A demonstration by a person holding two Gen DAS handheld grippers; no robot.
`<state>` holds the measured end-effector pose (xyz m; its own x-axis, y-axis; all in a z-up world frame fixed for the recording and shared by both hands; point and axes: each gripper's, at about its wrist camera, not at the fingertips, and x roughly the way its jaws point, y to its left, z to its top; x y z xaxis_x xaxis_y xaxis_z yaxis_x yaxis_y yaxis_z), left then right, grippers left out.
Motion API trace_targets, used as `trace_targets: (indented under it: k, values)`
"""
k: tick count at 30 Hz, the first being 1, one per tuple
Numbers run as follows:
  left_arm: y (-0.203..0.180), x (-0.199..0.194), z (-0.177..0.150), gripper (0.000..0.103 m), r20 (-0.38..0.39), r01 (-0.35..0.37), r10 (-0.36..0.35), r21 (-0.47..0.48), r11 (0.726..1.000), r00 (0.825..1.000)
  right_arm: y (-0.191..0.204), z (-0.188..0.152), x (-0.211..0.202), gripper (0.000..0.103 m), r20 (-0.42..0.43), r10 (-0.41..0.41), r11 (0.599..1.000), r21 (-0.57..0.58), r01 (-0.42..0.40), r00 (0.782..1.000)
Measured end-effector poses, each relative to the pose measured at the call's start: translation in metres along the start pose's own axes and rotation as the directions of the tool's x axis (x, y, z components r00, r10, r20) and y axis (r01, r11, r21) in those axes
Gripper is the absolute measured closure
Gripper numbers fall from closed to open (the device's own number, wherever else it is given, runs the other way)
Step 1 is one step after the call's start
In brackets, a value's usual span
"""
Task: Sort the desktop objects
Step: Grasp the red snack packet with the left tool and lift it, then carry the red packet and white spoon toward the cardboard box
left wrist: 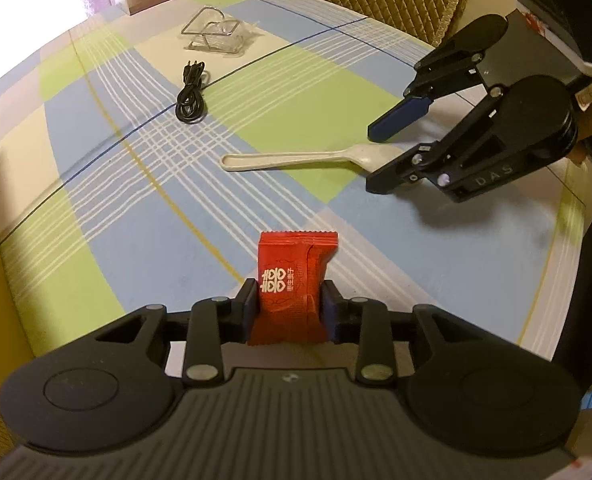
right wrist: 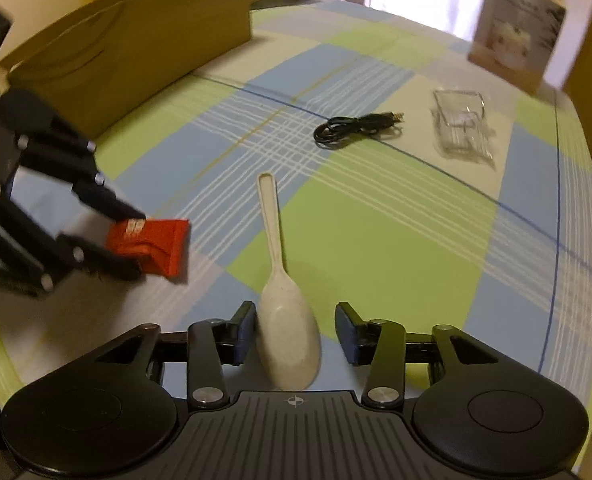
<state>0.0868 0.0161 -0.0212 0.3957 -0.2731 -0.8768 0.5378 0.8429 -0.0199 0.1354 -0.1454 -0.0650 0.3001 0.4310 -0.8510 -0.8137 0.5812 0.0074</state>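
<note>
left gripper (left wrist: 289, 306): pinching the red foil snack packet (left wrist: 296, 280) between its two blue pads, one pad on each long side. the packet stands upright in the jaws, its free end pointing far. judged to be carried, so that it can be sorted first; it appears clear of the cloth, but contact cannot be ruled out.
right gripper (right wrist: 293, 330): spread wide, a finger on either side of the bowl of the cream plastic spoon (right wrist: 283, 304). the left pad is just beside or touching the bowl; the right pad stands apart from it. judged to be lined up for a grasp not yet made.
spoon position: flat on the checked blue, green and white tablecloth (right wrist: 376, 248), near the middle of the table, handle pointing far in the right wrist view.
black coiled cable (right wrist: 352, 128): lies loose on the cloth, far of the spoon, untouched.
clear plastic wrapped item (right wrist: 462, 128): lies right of the cable in the right wrist view, untouched; contents cannot be told.
brown cardboard box (right wrist: 135, 40): stands at the far left edge of the table; judged a likely sorting container.
standing printed card (right wrist: 516, 28): upright at the far right.
count: packets 1; spoons 1; cables 1; clear wrapped items 1; boxes 1; cards 1; grippers 2.
</note>
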Motion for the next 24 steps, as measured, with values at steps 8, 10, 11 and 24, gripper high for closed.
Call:
trace_targets:
  k: [8,10,11,24]
  values:
    - [0.0,0.002,0.002,0.073,0.0,0.005,-0.005,0.008,1.0,1.0,0.003,-0.003,0.0,0.074,-0.007,0.036,0.998,-0.053,-0.037,0.999]
    - [0.0,0.002,0.003,0.076,0.005,0.001,-0.001,0.008,1.0,1.0,0.01,0.001,0.0,0.074,-0.02,0.031,0.996,-0.083,-0.032,0.999]
    - [-0.001,0.002,0.004,0.077,0.006,0.0,0.0,0.007,1.0,1.0,0.015,0.001,0.001,0.074,-0.022,0.03,0.995,-0.099,-0.032,0.999]
    - [0.006,-0.019,0.015,0.079,0.092,-0.056,0.061,-0.055,0.997,0.994,0.021,0.014,-0.022,0.074,0.136,-0.055,0.995,-0.074,0.066,0.989]
